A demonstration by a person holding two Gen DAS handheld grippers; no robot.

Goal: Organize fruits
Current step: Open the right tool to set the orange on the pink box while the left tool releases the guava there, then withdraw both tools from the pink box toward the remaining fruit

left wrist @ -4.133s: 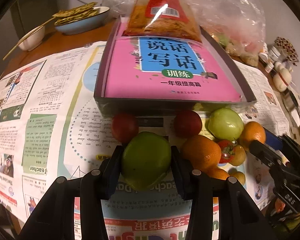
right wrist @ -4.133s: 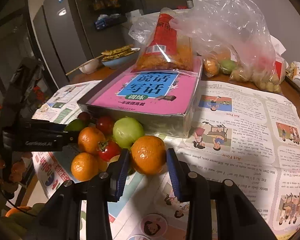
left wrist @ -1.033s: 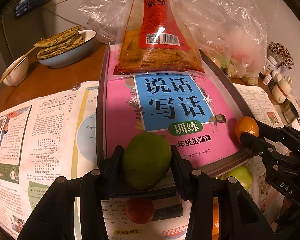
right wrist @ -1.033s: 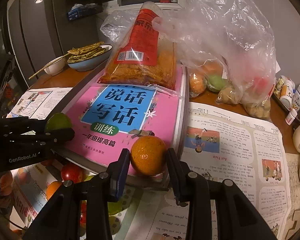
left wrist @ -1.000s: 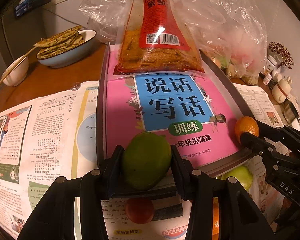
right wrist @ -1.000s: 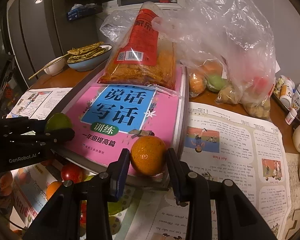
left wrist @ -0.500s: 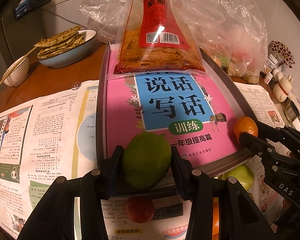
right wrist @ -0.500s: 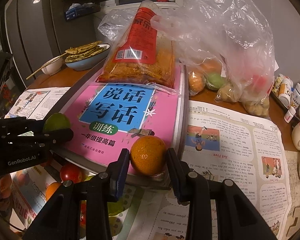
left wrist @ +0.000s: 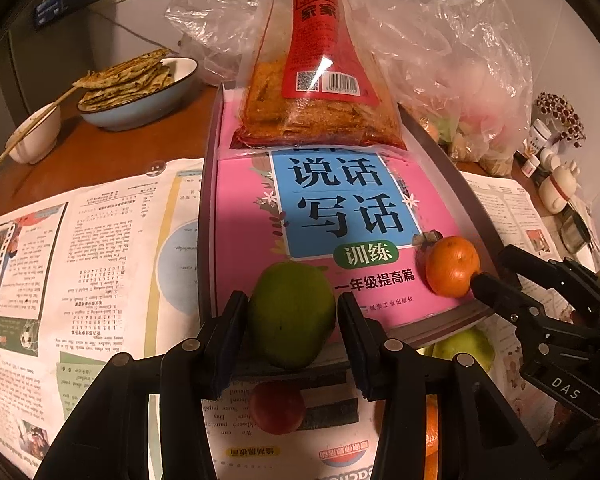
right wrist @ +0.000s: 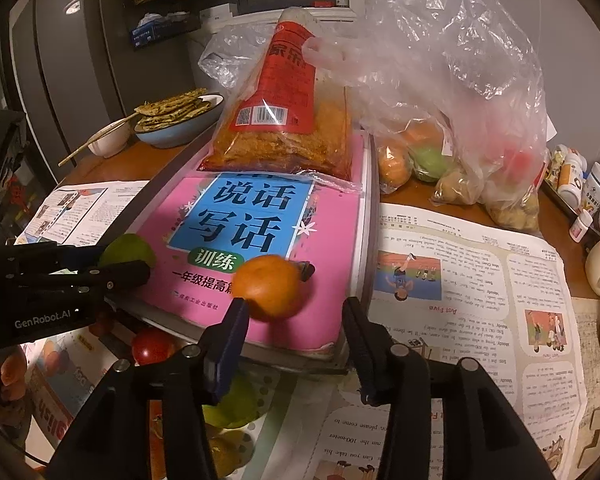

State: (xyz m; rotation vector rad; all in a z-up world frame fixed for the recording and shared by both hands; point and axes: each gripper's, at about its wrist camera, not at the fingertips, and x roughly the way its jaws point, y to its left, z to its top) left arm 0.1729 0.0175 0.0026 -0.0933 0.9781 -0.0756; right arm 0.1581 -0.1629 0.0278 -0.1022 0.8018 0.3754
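My left gripper (left wrist: 292,300) is shut on a green fruit (left wrist: 291,320), held over the near rim of a dark tray (left wrist: 204,240). A pink book (left wrist: 244,220) lies in that tray. My right gripper (right wrist: 295,304) is opening. An orange (right wrist: 269,286) rests on the book between its jaws, near the left fingertip and clear of the right pad. In the left wrist view the orange (left wrist: 452,266) sits at the book's right corner with the right gripper (left wrist: 490,266) behind it. In the right wrist view the left gripper (right wrist: 128,264) and the green fruit (right wrist: 126,250) show at the left.
Loose fruit lies on the newspaper before the tray: a red one (left wrist: 276,408), a green apple (left wrist: 466,350), an orange (left wrist: 432,428). A snack bag (left wrist: 320,92) leans on the tray's far end. A bowl of flatbreads (left wrist: 140,92) stands left, bagged fruit (right wrist: 440,152) right.
The right gripper's jaws have spread apart and let go of the orange, which now rests on the pink book. The left gripper still holds the green fruit in the same place.
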